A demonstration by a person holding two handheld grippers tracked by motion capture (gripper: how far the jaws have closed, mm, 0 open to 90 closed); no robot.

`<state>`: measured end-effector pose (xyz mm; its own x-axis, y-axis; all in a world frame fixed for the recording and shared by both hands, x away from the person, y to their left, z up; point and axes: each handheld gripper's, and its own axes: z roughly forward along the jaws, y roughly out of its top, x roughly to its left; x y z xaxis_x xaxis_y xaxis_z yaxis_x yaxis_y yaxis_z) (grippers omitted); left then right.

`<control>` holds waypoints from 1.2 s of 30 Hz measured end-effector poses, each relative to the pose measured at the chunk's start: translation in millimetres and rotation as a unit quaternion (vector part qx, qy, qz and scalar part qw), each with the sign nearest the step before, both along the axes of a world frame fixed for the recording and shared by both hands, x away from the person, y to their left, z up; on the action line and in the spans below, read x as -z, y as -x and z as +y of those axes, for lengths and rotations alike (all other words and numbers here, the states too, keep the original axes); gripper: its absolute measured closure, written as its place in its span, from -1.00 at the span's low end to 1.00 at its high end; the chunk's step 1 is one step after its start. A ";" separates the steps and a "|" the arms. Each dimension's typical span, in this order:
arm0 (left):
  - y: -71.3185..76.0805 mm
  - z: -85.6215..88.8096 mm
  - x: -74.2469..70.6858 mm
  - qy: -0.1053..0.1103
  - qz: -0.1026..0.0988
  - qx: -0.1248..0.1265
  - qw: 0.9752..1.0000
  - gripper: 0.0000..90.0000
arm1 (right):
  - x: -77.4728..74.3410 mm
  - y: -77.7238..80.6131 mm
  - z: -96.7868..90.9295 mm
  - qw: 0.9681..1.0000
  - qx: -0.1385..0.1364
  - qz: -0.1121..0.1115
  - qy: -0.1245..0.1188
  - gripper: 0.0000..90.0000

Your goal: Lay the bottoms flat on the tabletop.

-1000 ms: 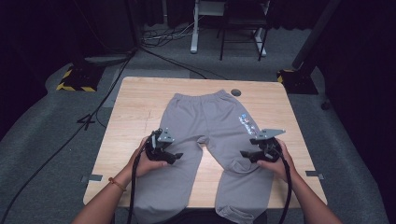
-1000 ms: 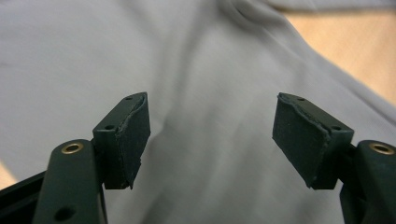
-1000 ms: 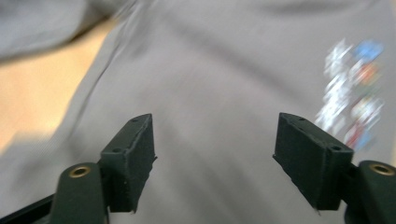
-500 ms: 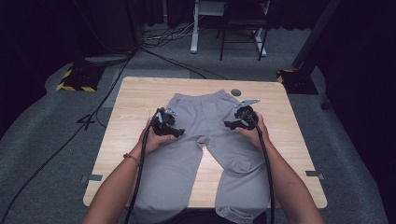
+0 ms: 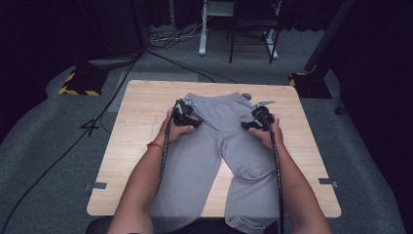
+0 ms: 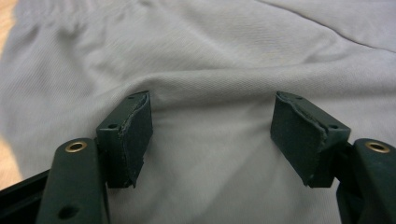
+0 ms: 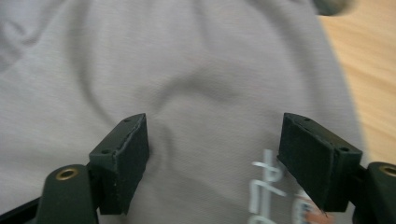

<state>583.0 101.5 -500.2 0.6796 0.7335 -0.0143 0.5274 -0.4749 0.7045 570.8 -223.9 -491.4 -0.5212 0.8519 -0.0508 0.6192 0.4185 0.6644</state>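
Observation:
Grey sweatpants (image 5: 214, 146) lie flat on the wooden table (image 5: 141, 131), waistband at the far side, legs hanging over the near edge. My left gripper (image 5: 191, 111) hovers at the left hip, open, with only grey cloth (image 6: 210, 140) between its pads (image 6: 133, 133). My right gripper (image 5: 253, 114) is at the right hip, open too, over fabric (image 7: 196, 93) bearing a white printed mark (image 7: 266, 186). Nothing is pinched by either.
A small dark round object (image 5: 246, 96) sits on the table just beyond the waistband; it shows blurred in the right gripper view (image 7: 332, 5). Bare wood lies left and right of the pants. Cables (image 5: 170, 53) and stands cover the floor behind.
Both grippers have moved away from me, from the thigh area up along the pants to the hips near the waistband. The pants have stayed flat.

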 end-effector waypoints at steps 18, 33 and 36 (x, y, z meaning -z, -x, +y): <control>96.3 26.6 -24.0 -0.021 -0.024 0.097 0.995 -0.26 | -17.6 61.9 -40.6 0.998 -0.056 -0.006 -0.030 -0.36; 175.2 58.7 0.9 -0.002 -0.003 0.107 0.994 -0.31 | -13.9 194.6 -9.9 0.979 -0.202 0.019 -0.010 -0.40; 178.2 61.6 1.4 -0.001 -0.005 0.099 0.995 -0.31 | -17.7 220.3 -7.3 0.978 -0.210 -0.003 -0.003 -0.36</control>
<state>404.8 163.2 -501.6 0.8107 0.5854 -0.0052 0.4159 -0.5696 0.7089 350.5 -231.2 -473.6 -0.8245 0.5637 -0.0498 0.3907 0.6308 0.6704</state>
